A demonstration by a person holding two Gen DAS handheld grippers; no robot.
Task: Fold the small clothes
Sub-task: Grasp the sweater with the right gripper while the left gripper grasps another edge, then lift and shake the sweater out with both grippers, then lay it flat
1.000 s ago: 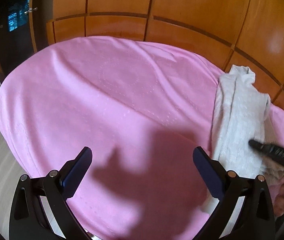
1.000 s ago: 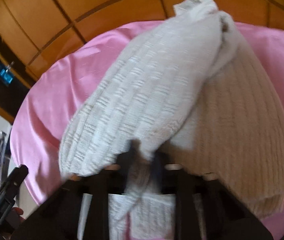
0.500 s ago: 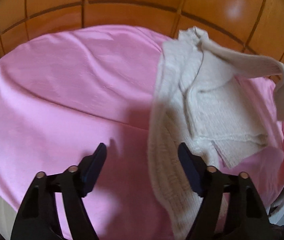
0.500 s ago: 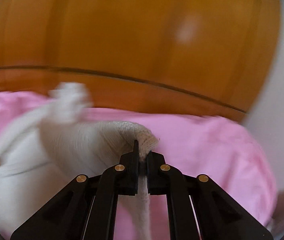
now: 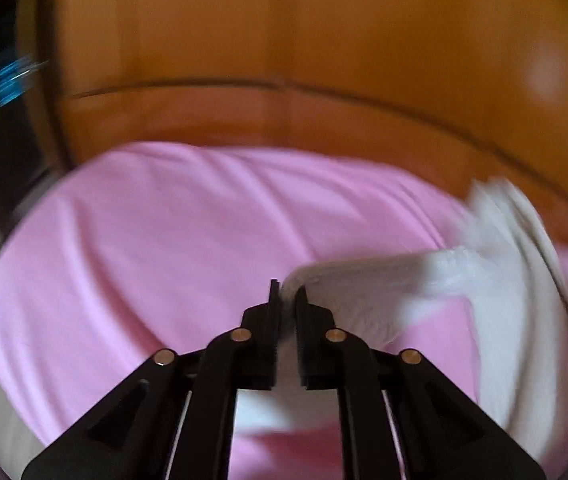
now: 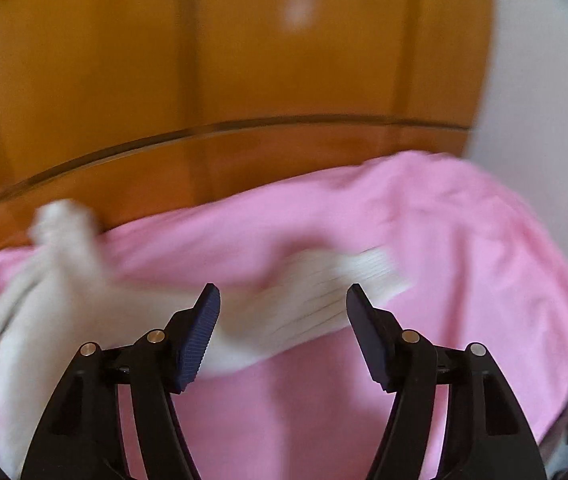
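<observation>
Orange-brown wooden panelling is filling the background in both wrist views, with a pink sheet spread below it; both pictures are motion-blurred. A white knitted garment is lying on the sheet, at 3 o'clock in the left view and at 9 o'clock in the right view. The left tool is being seen nearly closed, its jaws having just been closing; a fold of the garment is being pinched between the pads and drawn taut toward 3 o'clock. The right tool is being seen with jaws wide apart, having just been opening; a ribbed end of the garment is lying beyond the fingers, not pressed by either pad.
</observation>
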